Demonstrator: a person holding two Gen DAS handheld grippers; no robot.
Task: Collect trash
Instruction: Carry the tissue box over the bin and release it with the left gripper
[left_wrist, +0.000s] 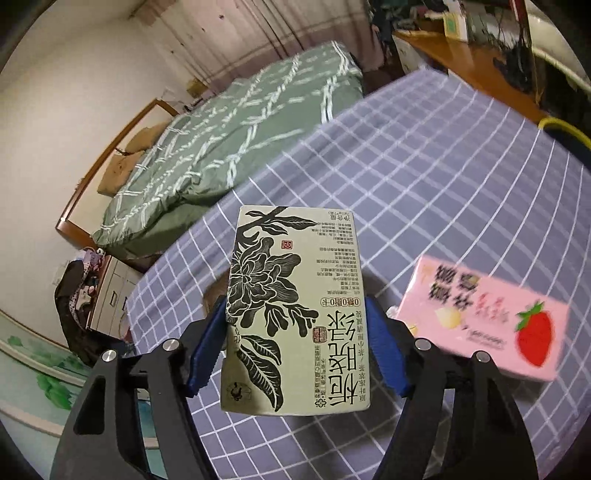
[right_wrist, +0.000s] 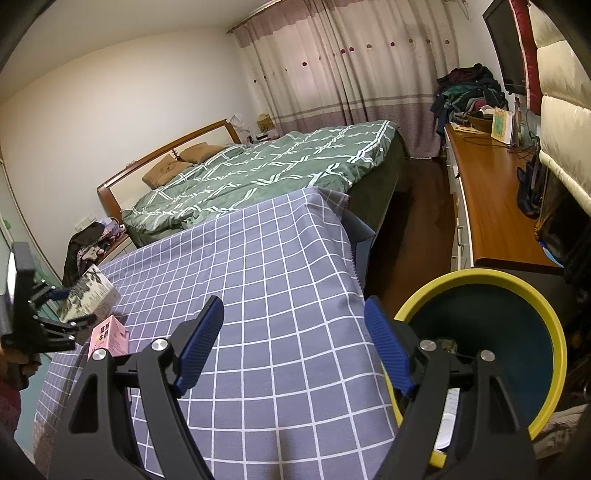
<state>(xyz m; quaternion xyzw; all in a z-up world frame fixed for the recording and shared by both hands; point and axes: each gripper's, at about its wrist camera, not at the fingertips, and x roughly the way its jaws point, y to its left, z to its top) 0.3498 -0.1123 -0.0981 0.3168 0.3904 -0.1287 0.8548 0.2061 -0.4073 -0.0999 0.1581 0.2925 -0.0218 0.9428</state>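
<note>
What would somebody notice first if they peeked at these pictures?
First, the pale green tea carton with big black flowers, gripped between the blue pads of the left claw above the checked tablecloth. Next, the pink strawberry carton lying on the cloth to its right. In the right wrist view, the yellow-rimmed bin stands beside the table, just past the open, empty right claw.

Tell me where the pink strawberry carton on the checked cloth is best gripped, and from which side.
Grip the pink carton across its two long narrow sides, near the middle, coming down from above. It appears to lie flat on the checked cloth with its broad printed face up, so the broad face gives no hold. The left gripper is closed on the green tea carton; the empty right gripper looks free to take it.
</note>
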